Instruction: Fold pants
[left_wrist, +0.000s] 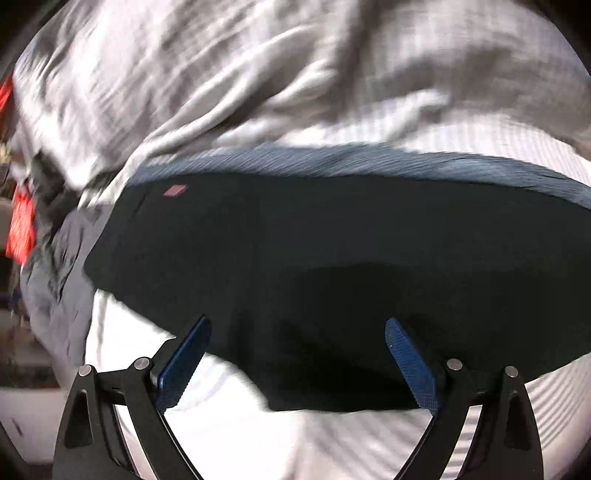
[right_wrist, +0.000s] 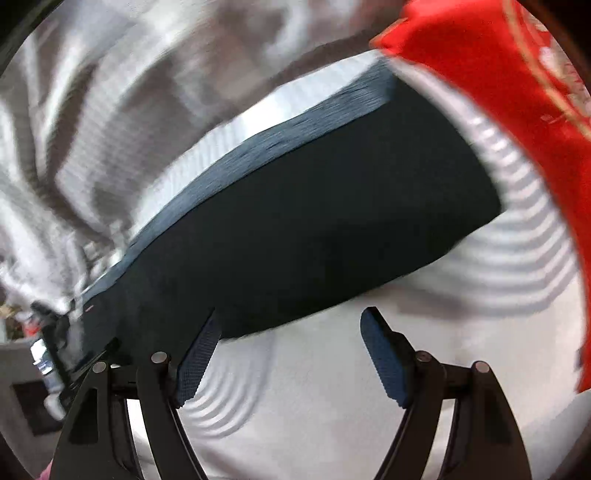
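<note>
The dark pants (left_wrist: 314, 251) lie flat on a white striped bed sheet (left_wrist: 229, 435), with a lighter blue ribbed waistband (left_wrist: 332, 158) along the far edge and a small pink tag (left_wrist: 175, 191) near its left end. My left gripper (left_wrist: 297, 332) is open over the near edge of the pants, holding nothing. In the right wrist view the pants (right_wrist: 314, 229) stretch from lower left to upper right. My right gripper (right_wrist: 290, 325) is open just above the near edge of the pants and the sheet (right_wrist: 332, 406), empty. Both views are motion-blurred.
A rumpled grey-white blanket (left_wrist: 221, 74) lies behind the pants, also in the right wrist view (right_wrist: 92, 129). A red cloth (right_wrist: 517, 92) lies at the right of the pants. Another grey garment (left_wrist: 59, 277) and red items (left_wrist: 22, 229) sit at the left.
</note>
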